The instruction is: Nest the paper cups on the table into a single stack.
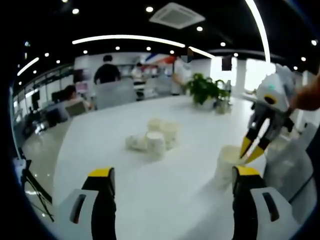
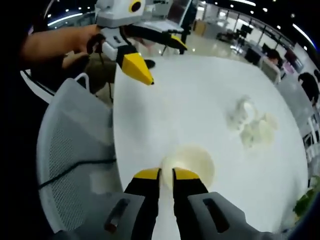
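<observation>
— White paper, all of it: is there any print on these cups?

— No brand, label or lettering can be read on them; they look plain and are too blurred for more.

— Where is the nearest one?

— In the right gripper view an upright cup (image 2: 191, 162) stands near the table (image 2: 200, 100) edge, its mouth open upward. The right gripper (image 2: 166, 173) has its yellow-tipped jaws almost together at the cup's near rim. They seem to pinch the rim, though I cannot tell for certain that they grip it.

— And from the other side?

— In the left gripper view the same cup (image 1: 227, 162) sits just beside that view's right-hand jaw, with the right gripper (image 1: 252, 150) coming down onto its rim.

— The left gripper?

— The left gripper (image 1: 172, 175) has its jaws spread wide with nothing between them. In the right gripper view it (image 2: 160, 62) hangs above the table's far edge, well apart from the cup.

— The remaining cups?

— A cluster of cups (image 1: 155, 137) lies mid-table, some upright, one on its side; in the right gripper view the cluster (image 2: 252, 122) is well beyond the jaws. A mesh chair (image 2: 75, 150) stands beside the table.
</observation>
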`<state>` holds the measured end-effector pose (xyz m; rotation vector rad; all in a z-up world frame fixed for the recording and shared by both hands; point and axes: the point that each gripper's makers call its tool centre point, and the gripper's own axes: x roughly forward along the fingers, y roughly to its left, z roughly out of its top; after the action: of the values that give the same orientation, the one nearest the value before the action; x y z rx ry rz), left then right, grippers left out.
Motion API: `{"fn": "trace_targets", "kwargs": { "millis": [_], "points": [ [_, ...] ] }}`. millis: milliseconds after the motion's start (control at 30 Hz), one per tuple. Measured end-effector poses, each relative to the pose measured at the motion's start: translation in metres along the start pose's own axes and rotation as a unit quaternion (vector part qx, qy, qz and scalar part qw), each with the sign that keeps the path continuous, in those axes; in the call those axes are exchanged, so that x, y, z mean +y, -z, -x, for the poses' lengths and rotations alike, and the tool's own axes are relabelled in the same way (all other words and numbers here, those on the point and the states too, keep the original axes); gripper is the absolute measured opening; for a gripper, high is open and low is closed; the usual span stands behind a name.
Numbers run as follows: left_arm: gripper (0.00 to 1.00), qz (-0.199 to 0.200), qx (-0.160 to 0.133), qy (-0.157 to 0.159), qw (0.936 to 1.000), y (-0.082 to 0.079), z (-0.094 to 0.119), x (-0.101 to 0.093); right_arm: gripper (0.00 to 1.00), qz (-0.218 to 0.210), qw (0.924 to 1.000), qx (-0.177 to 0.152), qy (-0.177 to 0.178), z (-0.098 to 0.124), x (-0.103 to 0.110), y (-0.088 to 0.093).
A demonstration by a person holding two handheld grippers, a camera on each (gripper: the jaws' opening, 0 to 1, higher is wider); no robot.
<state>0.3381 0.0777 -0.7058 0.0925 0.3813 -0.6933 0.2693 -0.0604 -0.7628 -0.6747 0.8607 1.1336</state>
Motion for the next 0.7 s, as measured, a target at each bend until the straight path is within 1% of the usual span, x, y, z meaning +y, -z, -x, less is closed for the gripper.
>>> {"fn": "trace_targets", "kwargs": {
  "millis": [133, 267, 333, 400, 467, 533, 567, 600, 633, 667, 700],
  "points": [
    [0.95, -0.001, 0.001, 0.002, 1.0000, 0.000, 0.000, -0.004, 0.06, -0.006, 1.0000, -0.005, -0.005, -0.004, 0.004, 0.003],
    [0.95, -0.001, 0.001, 0.000, 1.0000, 0.000, 0.000, -0.003, 0.06, -0.009, 0.9999, -0.010, -0.001, -0.007, 0.005, 0.006],
    [0.95, -0.001, 0.000, 0.000, 1.0000, -0.001, 0.001, -0.003, 0.08, -0.012, 0.9998, -0.018, -0.001, -0.008, 0.006, 0.006],
    [0.95, -0.003, 0.000, 0.000, 1.0000, -0.002, 0.001, -0.004, 0.09, -0.018, 0.9993, -0.032, 0.002, -0.005, 0.005, 0.002],
    [0.96, -0.003, -0.002, 0.000, 1.0000, -0.002, 0.001, -0.003, 0.13, -0.025, 0.9980, -0.058, 0.005, -0.002, 0.002, -0.006],
    [0.96, -0.002, -0.004, 0.001, 1.0000, -0.004, 0.001, -0.003, 0.21, -0.041, 0.9955, -0.085, 0.003, 0.004, 0.000, -0.013],
    [0.96, -0.002, -0.006, 0.001, 1.0000, -0.004, 0.001, -0.004, 0.24, -0.046, 0.9933, -0.106, 0.003, 0.011, -0.003, -0.020],
    [0.97, -0.003, -0.007, 0.001, 1.0000, -0.006, 0.001, -0.004, 0.26, -0.053, 0.9915, -0.119, 0.005, 0.016, -0.006, -0.024],
    [0.97, -0.004, -0.007, 0.001, 1.0000, -0.006, 0.001, -0.005, 0.31, -0.055, 0.9893, -0.135, 0.010, 0.022, -0.010, -0.028],
    [0.97, -0.004, -0.007, 0.002, 1.0000, -0.006, 0.000, -0.005, 0.36, -0.048, 0.9851, -0.163, 0.025, 0.031, -0.018, -0.036],
    [0.97, -0.005, -0.007, 0.002, 1.0000, -0.007, 0.000, -0.006, 0.41, -0.041, 0.9821, -0.180, 0.035, 0.037, -0.023, -0.040]
  ]
}}
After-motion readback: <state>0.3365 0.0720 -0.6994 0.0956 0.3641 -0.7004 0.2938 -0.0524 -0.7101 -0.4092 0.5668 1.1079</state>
